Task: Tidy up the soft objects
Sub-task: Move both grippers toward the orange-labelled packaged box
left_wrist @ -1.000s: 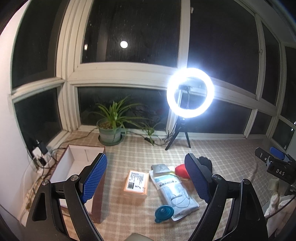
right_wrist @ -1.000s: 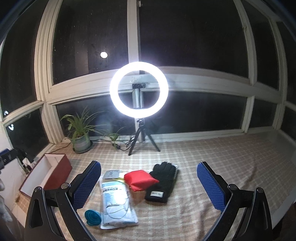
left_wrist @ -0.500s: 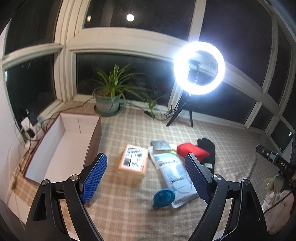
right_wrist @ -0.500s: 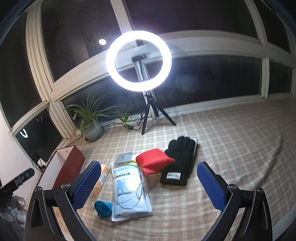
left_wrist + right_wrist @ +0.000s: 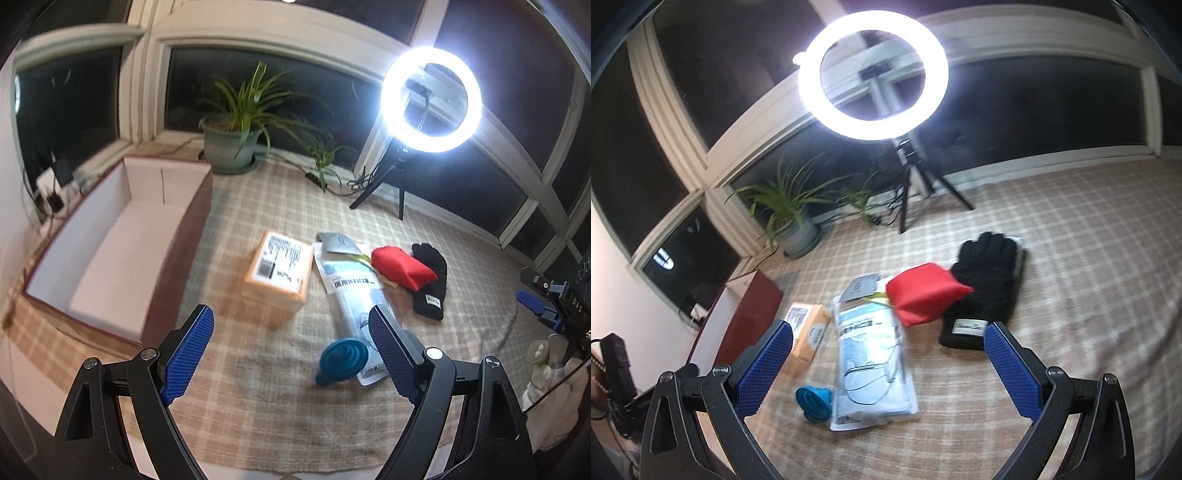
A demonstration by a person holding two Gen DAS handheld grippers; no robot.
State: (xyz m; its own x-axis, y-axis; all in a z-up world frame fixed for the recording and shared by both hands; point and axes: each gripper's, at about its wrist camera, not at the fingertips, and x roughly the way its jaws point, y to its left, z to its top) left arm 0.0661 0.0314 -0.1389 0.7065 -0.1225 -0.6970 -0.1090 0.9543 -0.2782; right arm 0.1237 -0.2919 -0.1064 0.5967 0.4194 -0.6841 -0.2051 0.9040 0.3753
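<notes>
On the checked cloth lie a black knit glove [image 5: 982,288], a red soft pouch [image 5: 921,297] overlapping its cuff, a clear pack of face masks [image 5: 871,354], a small grey packet [image 5: 862,288], an orange parcel [image 5: 279,271] and a blue funnel [image 5: 341,358]. The glove [image 5: 430,284], the pouch [image 5: 400,271] and the mask pack [image 5: 352,295] also show in the left wrist view. My left gripper [image 5: 291,354] is open and empty, above the cloth near the funnel. My right gripper [image 5: 890,369] is open and empty, above the mask pack.
An open red-brown box with a white inside [image 5: 110,240] stands at the left. A potted plant [image 5: 232,144] and a ring light on a tripod [image 5: 430,99] stand by the windows. Cables and a power strip [image 5: 51,192] lie left of the box.
Both grippers have tilted down and moved closer to the objects on the cloth. The box and the objects now sit larger in view. Both stay open.
</notes>
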